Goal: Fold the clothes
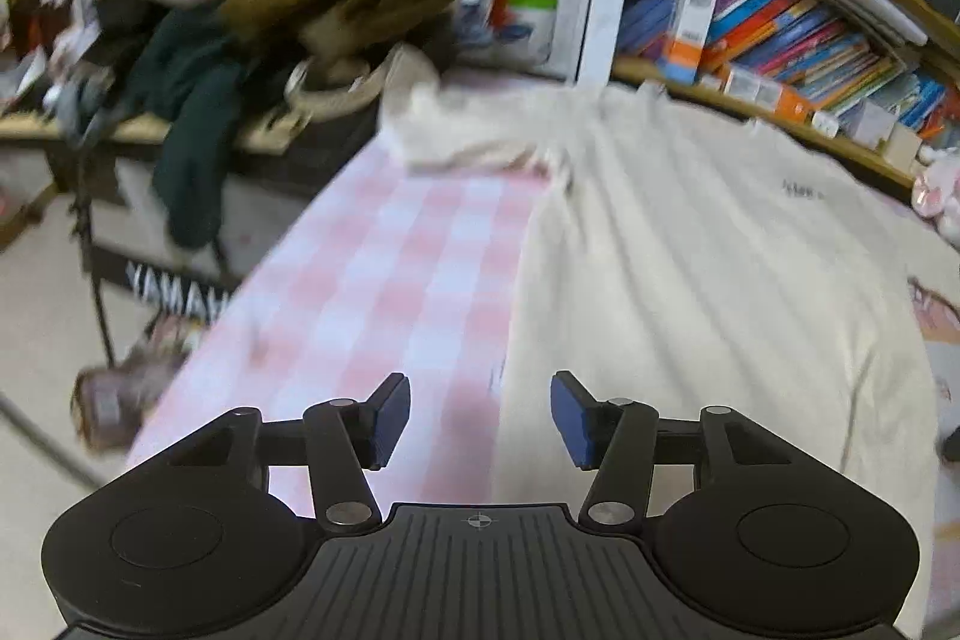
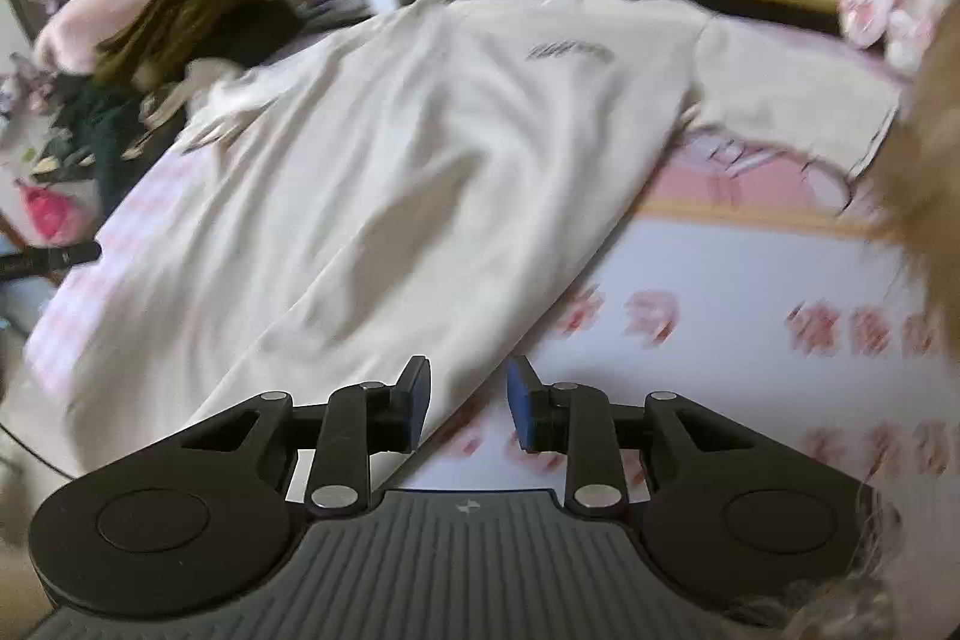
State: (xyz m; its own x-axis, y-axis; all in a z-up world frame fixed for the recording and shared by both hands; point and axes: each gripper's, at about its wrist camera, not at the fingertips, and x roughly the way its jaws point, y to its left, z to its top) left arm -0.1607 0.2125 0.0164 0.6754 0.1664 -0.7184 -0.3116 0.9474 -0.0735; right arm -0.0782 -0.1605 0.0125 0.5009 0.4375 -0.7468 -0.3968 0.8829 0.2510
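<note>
A cream T-shirt [image 1: 690, 244] lies spread flat on a table with a pink checked cloth [image 1: 390, 268]; it has small dark lettering near the collar. Its left sleeve is bunched at the far end. In the right wrist view the same T-shirt [image 2: 408, 172] lies with its right sleeve stretched out to the right. My left gripper [image 1: 480, 418] is open and empty, just above the shirt's left hem edge. My right gripper [image 2: 468, 400] is open and empty, over the shirt's right hem edge.
A pile of clothes [image 1: 270, 10], pink, brown and dark green, sits on a keyboard stand left of the table. Shelves with books [image 1: 780, 34] run behind the table. A pink plush toy [image 2: 894, 4] lies at the far right. Floor lies to the left.
</note>
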